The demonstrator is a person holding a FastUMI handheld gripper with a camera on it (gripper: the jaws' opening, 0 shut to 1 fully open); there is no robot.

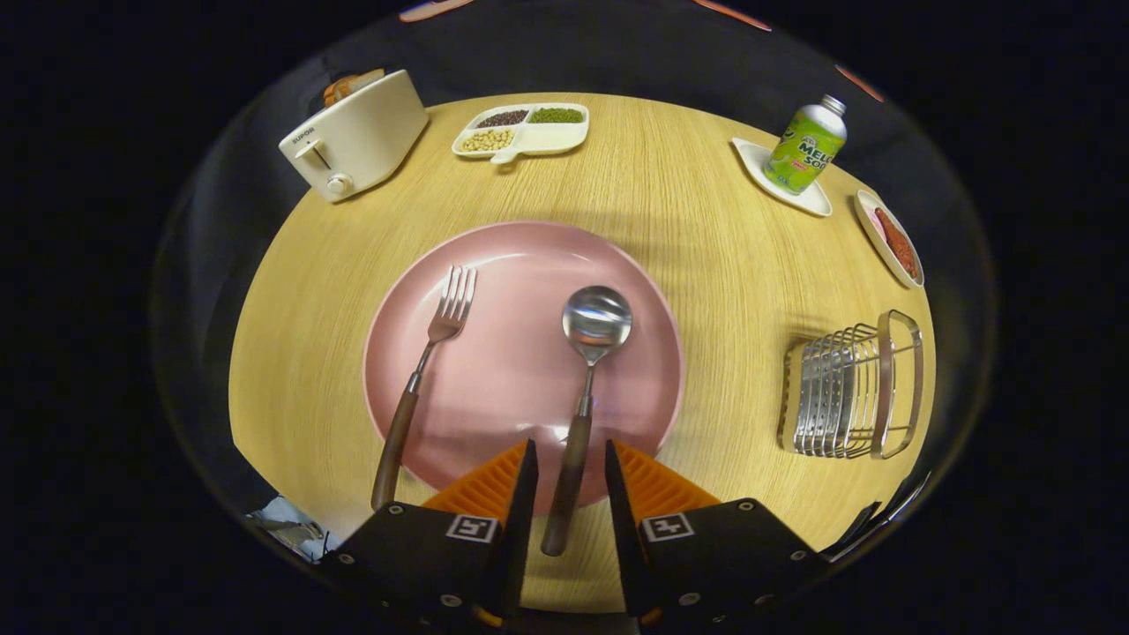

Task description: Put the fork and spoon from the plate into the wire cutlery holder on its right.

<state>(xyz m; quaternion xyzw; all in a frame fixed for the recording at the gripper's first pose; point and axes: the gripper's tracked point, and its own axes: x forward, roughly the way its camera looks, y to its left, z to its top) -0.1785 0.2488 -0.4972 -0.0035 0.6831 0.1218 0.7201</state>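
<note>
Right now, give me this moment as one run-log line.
tool: open, straddling spoon handle, no contact | fork: on plate | cutlery holder: right of plate, nothing seen inside

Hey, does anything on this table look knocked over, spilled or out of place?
Nothing stands out. Fork and spoon lie neatly on the plate; the wire holder stands upright. The open gripper straddles the spoon's handle.

"SUPOR" on toaster [357, 132], "MELON SODA" on bottle [806, 146]

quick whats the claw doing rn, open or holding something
claw: open, fingers either side of the spoon handle, not pressing on it yet.
</note>
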